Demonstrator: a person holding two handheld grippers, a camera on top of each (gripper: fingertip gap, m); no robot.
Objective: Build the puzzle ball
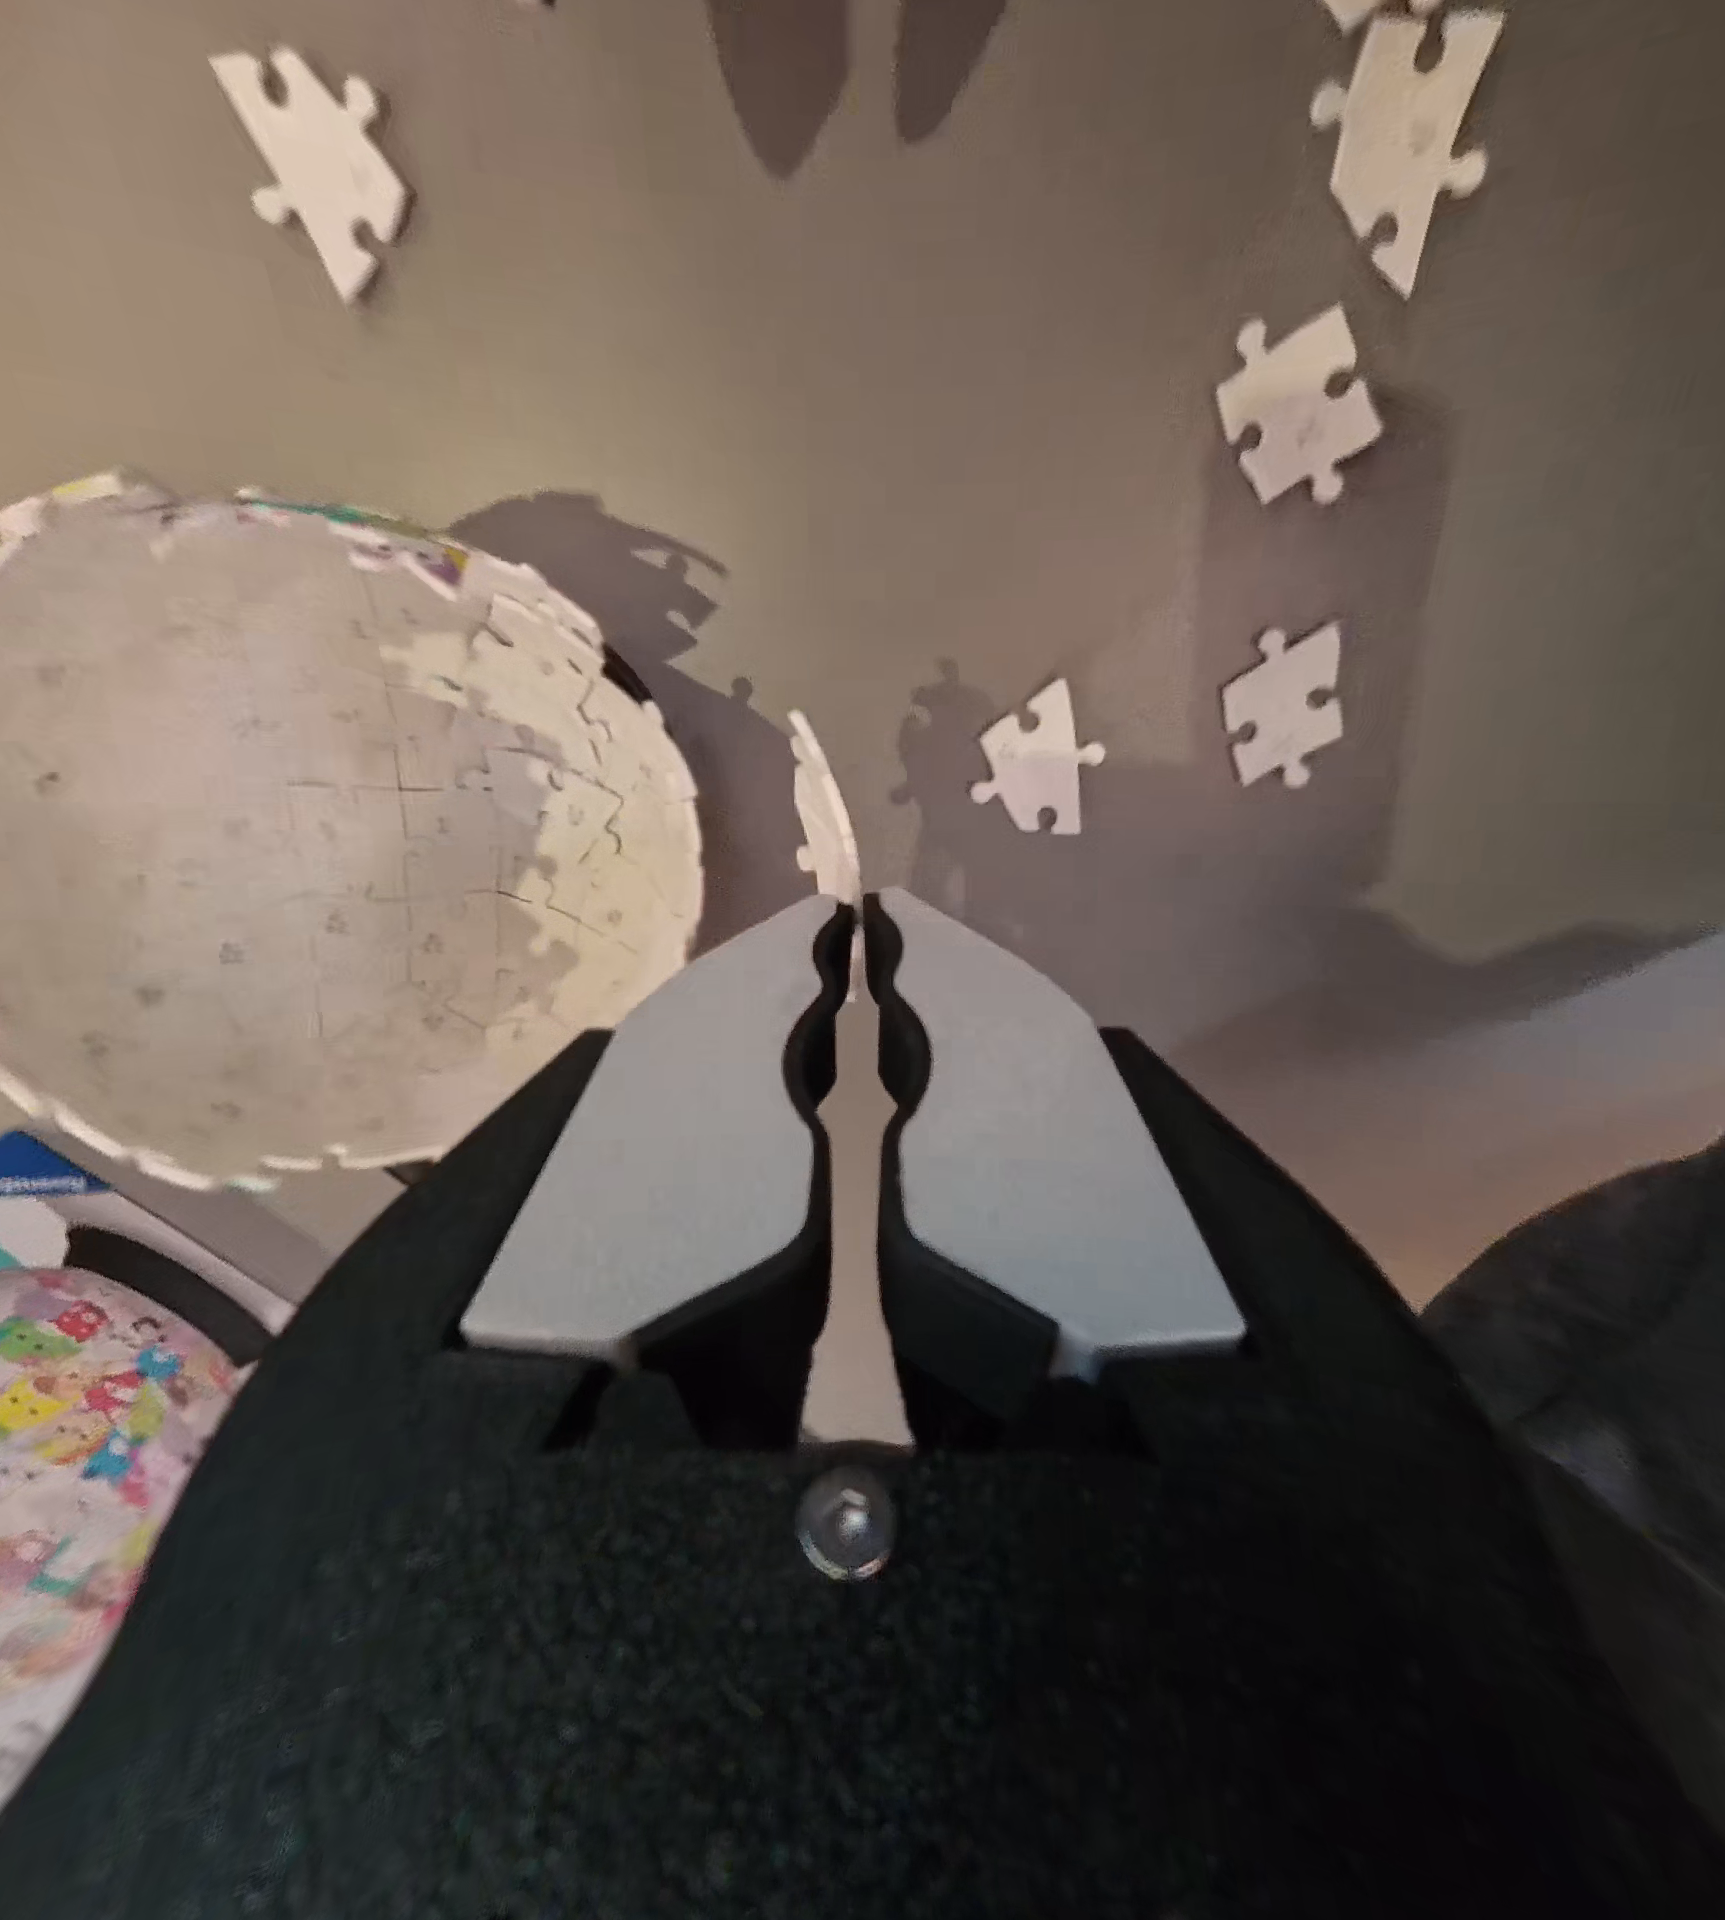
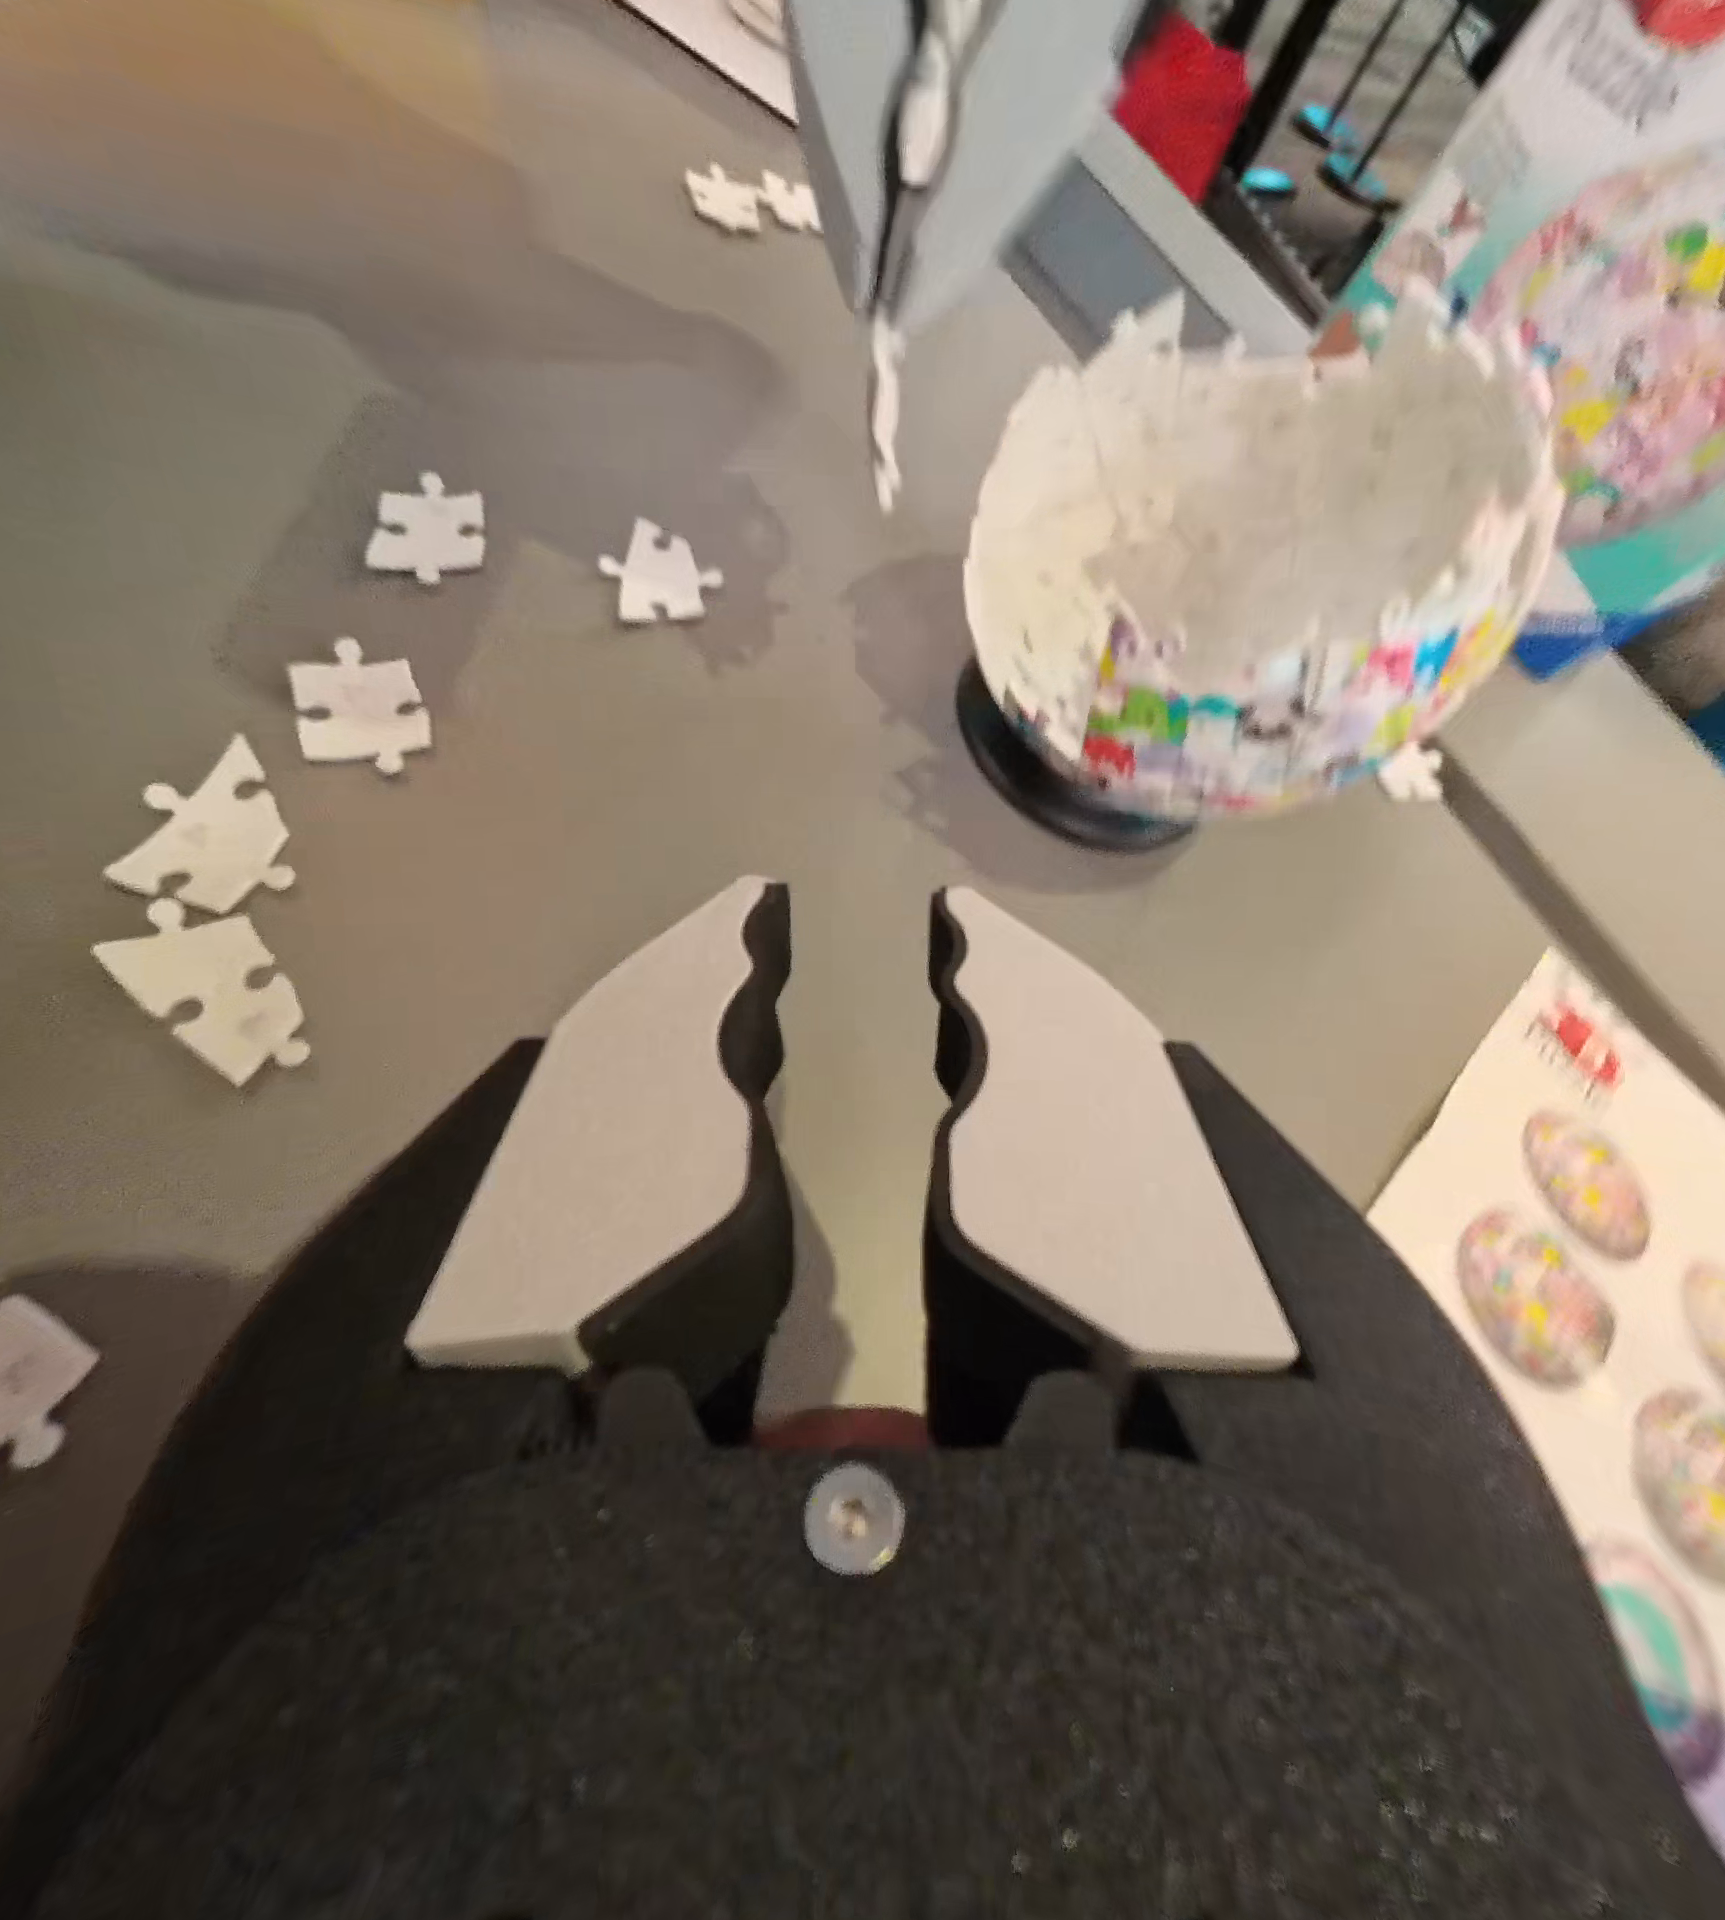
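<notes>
The half-built puzzle ball [image 1: 297, 831] is an open white bowl of joined pieces, colourful outside, on a black ring stand [image 2: 1066, 790]. It also shows in the right wrist view [image 2: 1263, 582]. My left gripper [image 1: 858, 909] is shut on a curved white puzzle piece [image 1: 825, 805], held edge-on above the table just right of the ball. That gripper and piece show in the right wrist view [image 2: 884, 416], left of the ball. My right gripper [image 2: 860, 904] is open and empty, over the table in front of the ball.
Several loose white pieces lie face down on the grey table [image 1: 941, 416], such as one [image 1: 1034, 758] beside my left gripper and others [image 2: 359, 712] at left. The puzzle box [image 2: 1668, 312] stands behind the ball. An instruction sheet [image 2: 1616, 1299] lies at right. Some 12 cm of space lies between my two pairs of fingers.
</notes>
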